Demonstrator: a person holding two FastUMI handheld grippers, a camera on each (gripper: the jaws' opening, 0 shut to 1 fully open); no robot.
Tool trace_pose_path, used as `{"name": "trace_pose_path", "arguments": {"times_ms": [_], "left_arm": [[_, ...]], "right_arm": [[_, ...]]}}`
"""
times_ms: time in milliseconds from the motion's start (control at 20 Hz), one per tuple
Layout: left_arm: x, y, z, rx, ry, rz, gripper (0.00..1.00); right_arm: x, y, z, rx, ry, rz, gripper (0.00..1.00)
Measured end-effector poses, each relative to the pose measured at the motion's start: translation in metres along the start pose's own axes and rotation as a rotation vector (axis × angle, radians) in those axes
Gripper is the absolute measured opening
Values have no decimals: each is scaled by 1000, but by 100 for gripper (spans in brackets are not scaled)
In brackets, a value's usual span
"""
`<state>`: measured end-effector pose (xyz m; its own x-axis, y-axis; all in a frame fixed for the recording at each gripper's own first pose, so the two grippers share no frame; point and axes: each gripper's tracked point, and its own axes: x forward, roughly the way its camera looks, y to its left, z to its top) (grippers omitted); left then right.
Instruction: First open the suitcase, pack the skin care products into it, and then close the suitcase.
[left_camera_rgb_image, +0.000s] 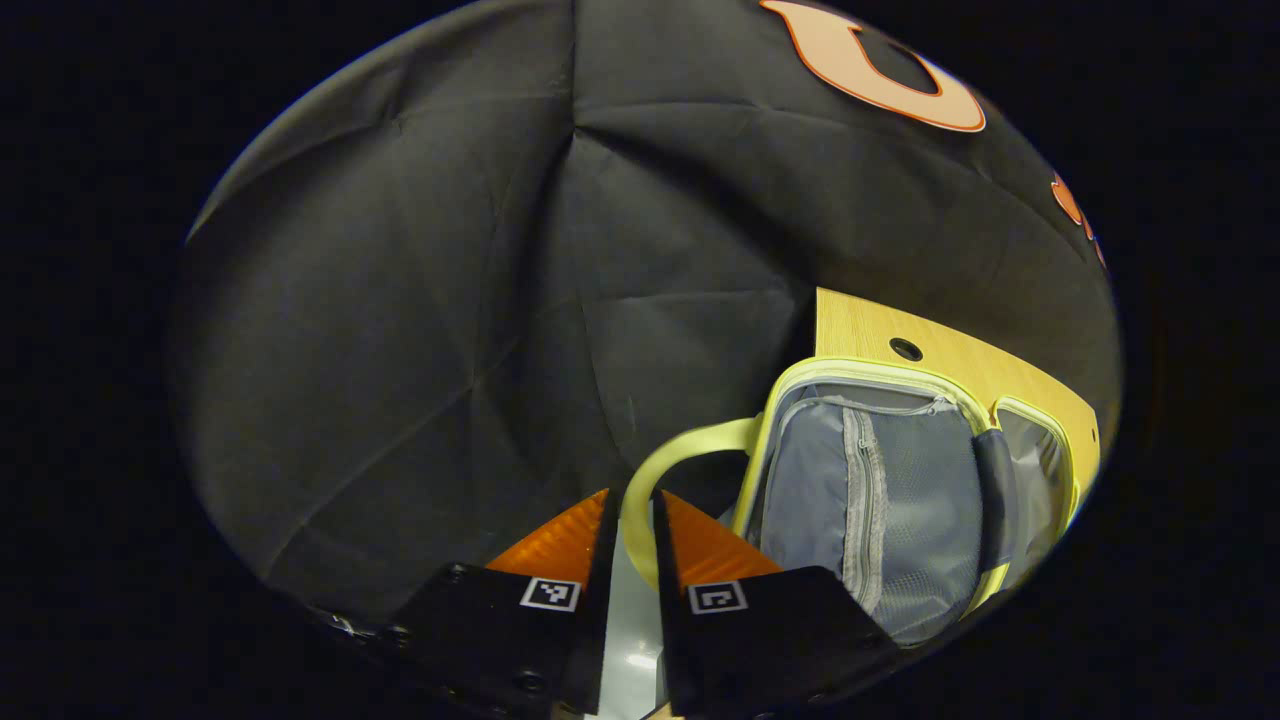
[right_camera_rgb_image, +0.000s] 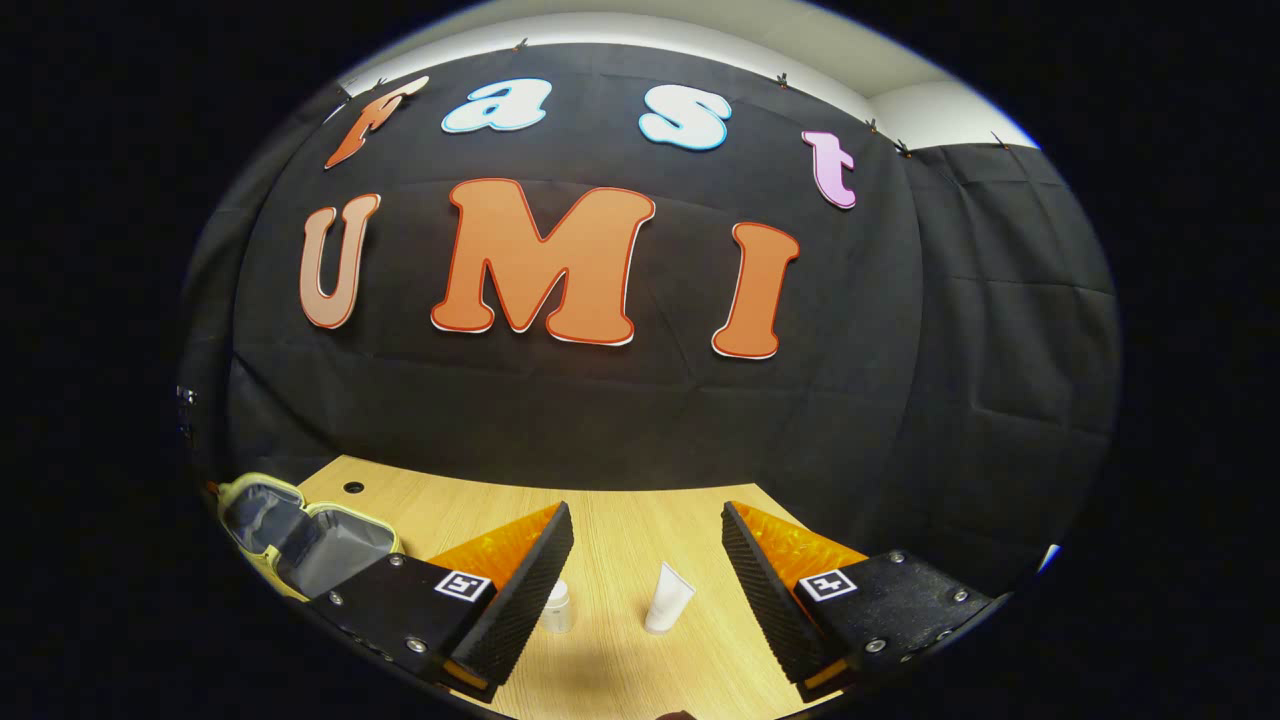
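In the left gripper view, the left tongs (left_camera_rgb_image: 632, 540) are drawn narrow around the pale yellow handle (left_camera_rgb_image: 668, 462) of the suitcase (left_camera_rgb_image: 880, 500); the loop of the handle passes through the slim gap between the fingers, and both fingers appear pressed against it, so the case is judged to be held steady, or its lid kept raised, by this grip. The suitcase is already unzipped, and its grey lining, a zipped mesh pocket (left_camera_rgb_image: 865, 500) and a dark strap (left_camera_rgb_image: 995, 500) are exposed; no product can be made out inside. In the right gripper view, the right tongs (right_camera_rgb_image: 648, 560) are spread wide and nothing is held between them; they are poised above the wooden tabletop (right_camera_rgb_image: 620, 520), a stance that is judged to prepare a pick. Just beyond the fingers, a small white tube (right_camera_rgb_image: 668, 598) stands cap-down and a small pale bottle (right_camera_rgb_image: 557, 606) is set just beside it, both apart from the fingers. The open suitcase is seen at the far left of the tabletop, well apart from the two products, which are therefore judged not yet packed.
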<state>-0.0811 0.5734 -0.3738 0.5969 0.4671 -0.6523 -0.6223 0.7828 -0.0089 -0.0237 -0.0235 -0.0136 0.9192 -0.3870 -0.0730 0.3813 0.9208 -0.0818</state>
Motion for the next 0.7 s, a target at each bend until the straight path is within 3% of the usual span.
{"name": "trace_pose_path", "arguments": {"times_ms": [50,250,450,700], "left_arm": [[-1,0,4,10,-9,14,24],[-31,-16,38,74,-150,26,48],[-74,-43,65,93,-270,37,100],[-166,-96,106,76,-445,7,99]], "right_arm": [[-1,0,0,2,2,-4,96],[-5,-1,-2,17,9,-11,96],[-4,-7,0,6,-8,0,96],[9,-23,8,-5,-57,44,96]]}}
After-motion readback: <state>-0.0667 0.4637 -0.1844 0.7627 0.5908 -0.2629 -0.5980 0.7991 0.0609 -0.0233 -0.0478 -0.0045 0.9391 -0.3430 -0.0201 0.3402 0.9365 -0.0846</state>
